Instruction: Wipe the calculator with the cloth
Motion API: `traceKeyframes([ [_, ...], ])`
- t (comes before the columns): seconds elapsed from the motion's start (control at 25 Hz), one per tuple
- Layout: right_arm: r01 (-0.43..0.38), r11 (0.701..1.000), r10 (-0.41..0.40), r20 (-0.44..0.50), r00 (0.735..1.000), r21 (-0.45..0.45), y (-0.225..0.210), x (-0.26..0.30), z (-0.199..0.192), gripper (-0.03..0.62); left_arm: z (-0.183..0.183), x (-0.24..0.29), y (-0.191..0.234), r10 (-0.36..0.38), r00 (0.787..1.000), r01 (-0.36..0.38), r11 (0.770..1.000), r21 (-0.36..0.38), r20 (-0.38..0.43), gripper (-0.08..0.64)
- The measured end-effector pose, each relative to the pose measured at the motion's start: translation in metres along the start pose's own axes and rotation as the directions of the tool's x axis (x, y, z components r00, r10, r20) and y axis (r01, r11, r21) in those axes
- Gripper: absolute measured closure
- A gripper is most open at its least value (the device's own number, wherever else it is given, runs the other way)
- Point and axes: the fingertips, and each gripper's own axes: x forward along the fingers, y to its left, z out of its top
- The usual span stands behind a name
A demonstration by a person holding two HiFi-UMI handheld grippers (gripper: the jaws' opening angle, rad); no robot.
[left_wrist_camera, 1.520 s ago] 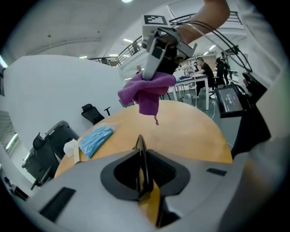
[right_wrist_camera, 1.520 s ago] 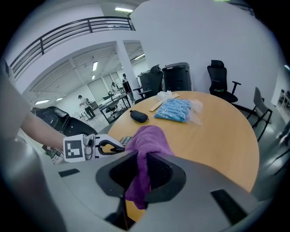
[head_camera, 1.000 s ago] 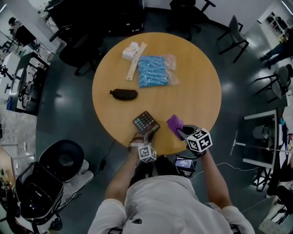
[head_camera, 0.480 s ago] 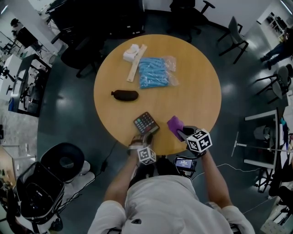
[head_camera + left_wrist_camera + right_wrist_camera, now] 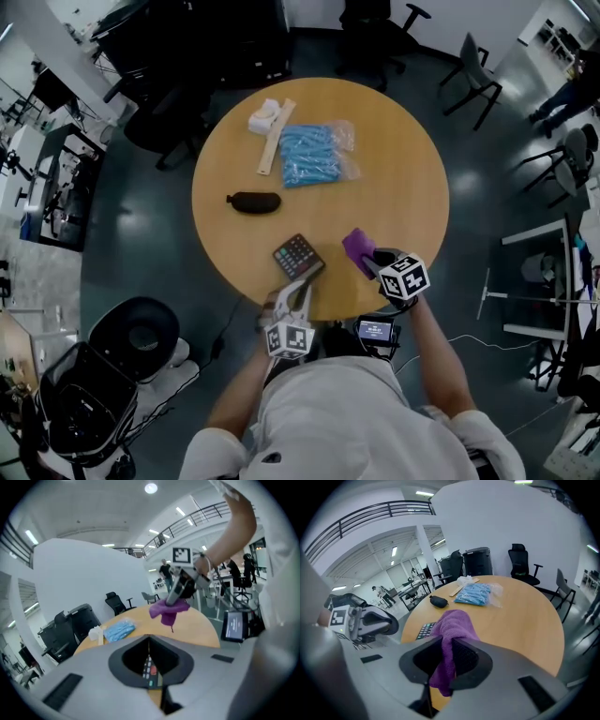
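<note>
On table [image 5: 403, 187] near edge, calculator [image 5: 299, 257] flat, long axis diagonal

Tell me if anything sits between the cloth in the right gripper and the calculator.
Nothing visible does. Only bare table separates the cloth, pinched in the right gripper, from the calculator. The left gripper, shut and empty, hangs nearer the person, outside that path.

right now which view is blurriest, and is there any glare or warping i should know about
Head view: fisheye bends the room round the table, pale light patches on the glossy floor, no strong glare on the wood. Left gripper view: softest, the left gripper looks smeared, dark corners. Right gripper view: sharpest, the purple cloth crisp, dark corners too.
</note>
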Motion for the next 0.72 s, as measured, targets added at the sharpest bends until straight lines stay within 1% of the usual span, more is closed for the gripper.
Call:
traceKeyframes([
  [0.04, 0.004, 1.0, -0.004, -0.002, 1.0, 0.008, -0.004, 0.004, 0.0, 0.532, 0.013, -0.007, 0.008, 0.016, 0.999, -0.015, 1.0, -0.018, 0.031, 0.552],
  [0.12, 0.014, 1.0, -0.014, -0.013, 1.0, 0.022, -0.011, 0.016, -0.002, 0.532, 0.031, -0.017, 0.019, 0.034, 0.997, -0.03, 0.998, -0.057, 0.067, 0.552],
  [0.2, 0.038, 0.999, -0.037, -0.036, 0.999, 0.023, -0.022, 0.032, -0.005, 0.532, 0.038, -0.021, 0.028, 0.04, 0.996, -0.031, 0.992, -0.125, 0.076, 0.553],
  [0.28, 0.067, 0.997, -0.065, -0.063, 0.996, 0.024, -0.032, 0.05, -0.009, 0.532, 0.041, -0.023, 0.033, 0.035, 0.996, -0.018, 0.978, -0.208, 0.076, 0.554],
  [0.36, 0.089, 0.996, -0.086, -0.082, 0.993, 0.029, -0.041, 0.066, -0.011, 0.532, 0.045, -0.025, 0.035, 0.005, 0.995, 0.024, 0.954, -0.3, 0.095, 0.552],
  [0.44, 0.105, 0.994, -0.101, -0.1, 0.99, 0.033, -0.048, 0.081, -0.014, 0.532, 0.049, -0.026, 0.033, -0.036, 0.992, 0.079, 0.92, -0.384, 0.119, 0.553],
  [0.48, 0.114, 0.993, -0.11, -0.11, 0.988, 0.033, -0.051, 0.088, -0.016, 0.532, 0.048, -0.026, 0.033, -0.048, 0.992, 0.095, 0.904, -0.417, 0.12, 0.552],
  [0.52, 0.123, 0.992, -0.118, -0.122, 0.986, 0.034, -0.052, 0.094, -0.018, 0.532, 0.047, -0.028, 0.032, -0.056, 0.992, 0.102, 0.893, -0.439, 0.117, 0.552],
  [0.56, 0.13, 0.991, -0.124, -0.134, 0.983, 0.037, -0.053, 0.1, -0.021, 0.532, 0.046, -0.03, 0.032, -0.058, 0.992, 0.104, 0.886, -0.452, 0.115, 0.552],
  [0.72, 0.136, 0.99, -0.127, -0.183, 0.975, 0.042, -0.055, 0.122, -0.033, 0.532, 0.046, -0.035, 0.036, -0.047, 0.992, 0.097, 0.872, -0.48, 0.116, 0.552],
])
